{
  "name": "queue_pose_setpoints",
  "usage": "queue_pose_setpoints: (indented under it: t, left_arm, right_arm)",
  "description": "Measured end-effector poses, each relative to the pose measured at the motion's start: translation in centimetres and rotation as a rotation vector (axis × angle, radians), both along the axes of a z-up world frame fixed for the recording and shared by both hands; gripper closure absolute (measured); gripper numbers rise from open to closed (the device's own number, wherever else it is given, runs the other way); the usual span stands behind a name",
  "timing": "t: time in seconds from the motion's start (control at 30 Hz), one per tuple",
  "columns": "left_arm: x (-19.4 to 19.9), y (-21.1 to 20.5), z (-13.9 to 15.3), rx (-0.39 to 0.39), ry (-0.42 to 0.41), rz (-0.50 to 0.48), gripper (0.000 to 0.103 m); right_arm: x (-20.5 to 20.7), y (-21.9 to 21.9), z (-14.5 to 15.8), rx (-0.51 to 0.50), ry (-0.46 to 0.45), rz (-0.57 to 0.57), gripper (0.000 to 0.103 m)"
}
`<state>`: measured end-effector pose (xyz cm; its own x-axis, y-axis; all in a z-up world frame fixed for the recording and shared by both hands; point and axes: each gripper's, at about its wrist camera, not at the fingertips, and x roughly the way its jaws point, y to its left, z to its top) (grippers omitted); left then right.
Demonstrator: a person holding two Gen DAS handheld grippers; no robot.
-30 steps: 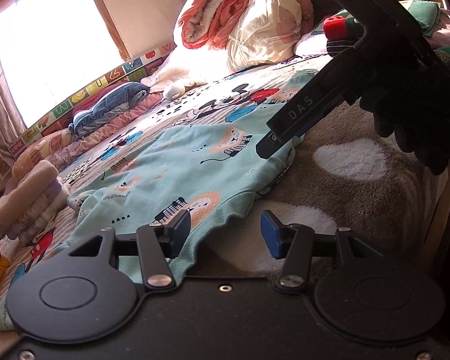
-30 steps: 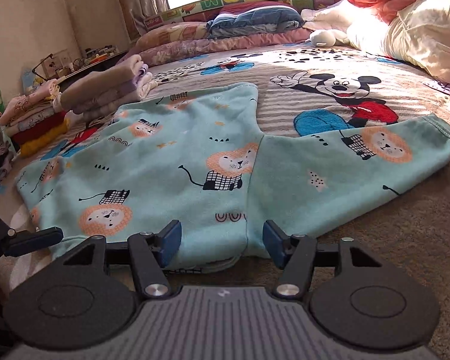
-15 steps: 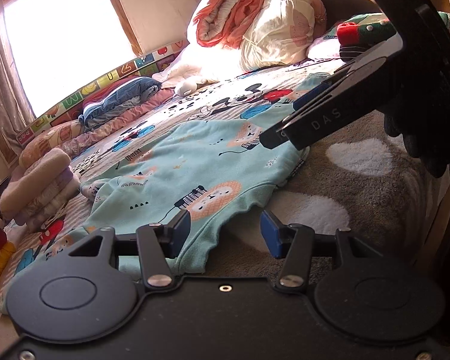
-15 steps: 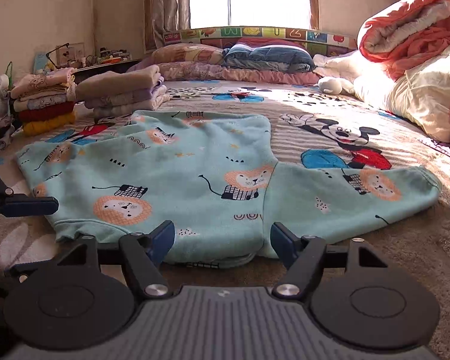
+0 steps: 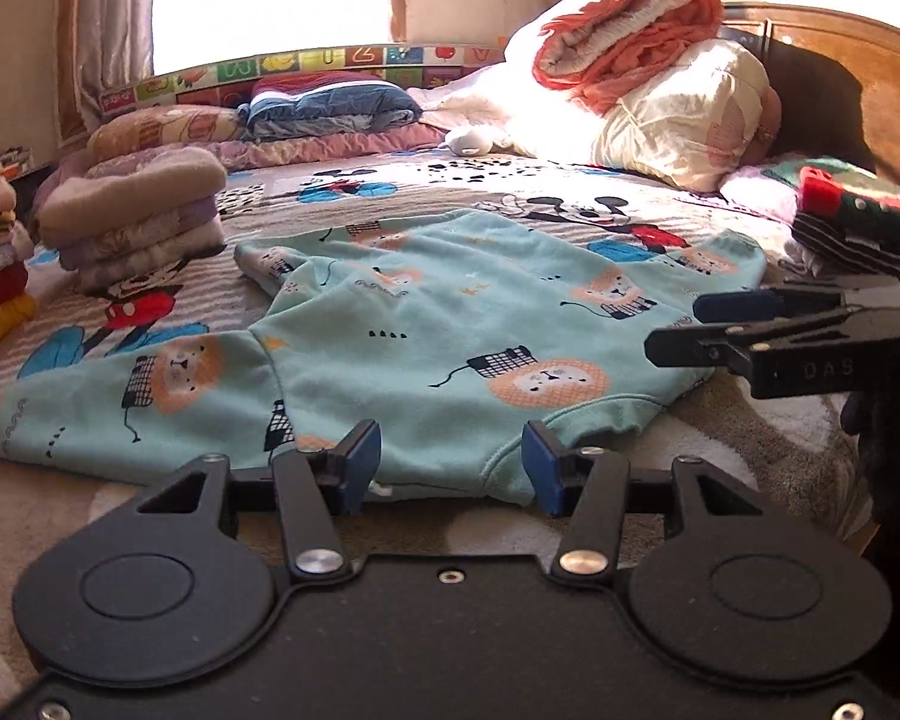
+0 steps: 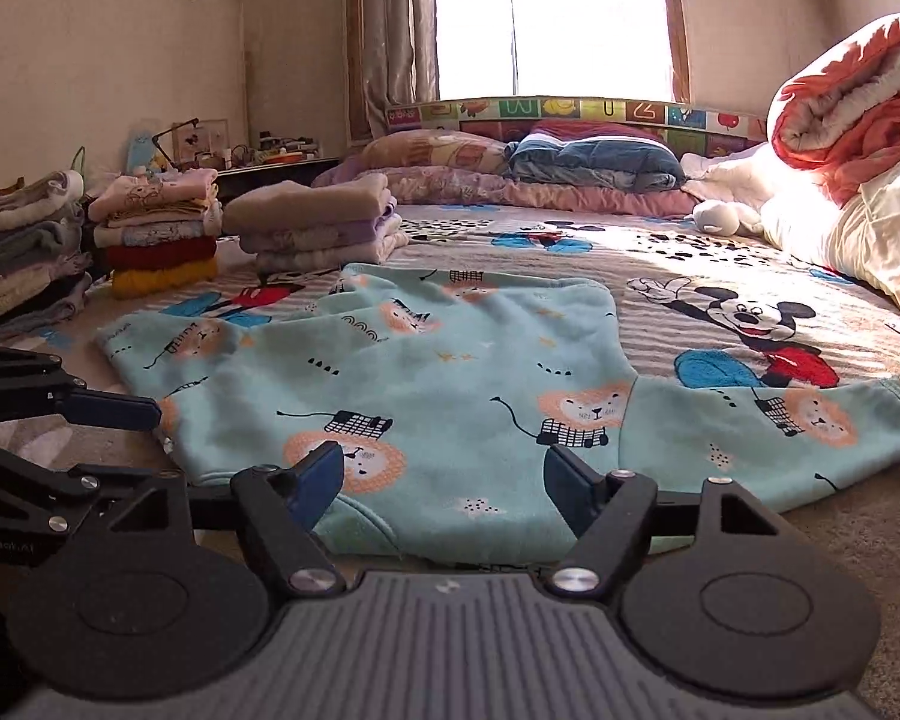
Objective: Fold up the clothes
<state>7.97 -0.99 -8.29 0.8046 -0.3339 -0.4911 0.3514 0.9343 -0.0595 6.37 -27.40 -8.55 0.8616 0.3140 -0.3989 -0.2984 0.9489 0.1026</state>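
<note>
Both views have levelled out versus a second ago: the left camera was rolled hard and now sits square to the bed, looking straight over the near hem of the sweatshirt (image 5: 450, 324). The garment itself hasn't shifted: mint green, lion print, spread flat on the bed, body toward the window, one sleeve out to each side. Right gripper (image 6: 444, 480) has its jaws wider than a second ago, nothing between the pads, hem just beyond the tips. Left gripper (image 5: 452, 459) is at a middling gap, unchanged, empty, hovering just short of the hem; it also shows at the left edge of the right view. My read: laying-out is finished and both tools are lining up on the bottom edge for the first fold; no grasp yet, so the fold itself hasn't started. Surface: soft bedspread (image 6: 720, 252) with a cartoon mouse print, and a fuzzy brown blanket (image 5: 750, 438) under the near edge, so expect fabric to drag and bunch. Room: folded stacks (image 6: 315, 222) on the left side of the bed, more piles beyond them, pillows under the bright window (image 6: 546, 12), rolled orange-and-white quilt (image 5: 624, 42) by the wooden headboard (image 5: 840, 78). Strong backlight, highlights blown on the bedding.
</note>
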Motion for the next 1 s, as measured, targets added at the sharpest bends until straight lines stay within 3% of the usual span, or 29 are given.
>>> queue_pose_setpoints:
  t: [0.2,0.3,0.47,0.57,0.67,0.83,1.0]
  left_arm:
    - [3.3,11.3,0.6,-0.344,0.139,0.396,0.052]
    - [4.7,17.2,0.6,-0.438,0.174,0.583,0.052]
    - [6.8,24.1,0.4,-0.525,0.169,0.743,0.052]
    - [8.1,26.3,0.3,-0.529,0.175,0.768,0.052]
    - [10.1,27.1,0.7,-0.502,0.181,0.733,0.052]
    - [14.4,26.8,1.4,-0.386,0.196,0.570,0.052]
    - [17.4,26.1,0.9,-0.313,0.235,0.421,0.052]
  right_arm:
    - [1.1,1.7,-0.6,0.045,0.012,0.046,0.030]
    - [1.4,3.3,-0.7,0.041,-0.003,0.085,0.030]
    - [1.8,7.0,-0.6,0.018,-0.015,0.193,0.032]
    - [1.7,9.9,-0.6,-0.030,-0.032,0.258,0.032]
    - [1.7,13.0,-0.5,-0.076,-0.049,0.311,0.033]
    - [2.8,17.2,-0.5,-0.126,-0.082,0.397,0.033]
    - [4.0,19.1,-1.4,-0.162,-0.038,0.413,0.033]
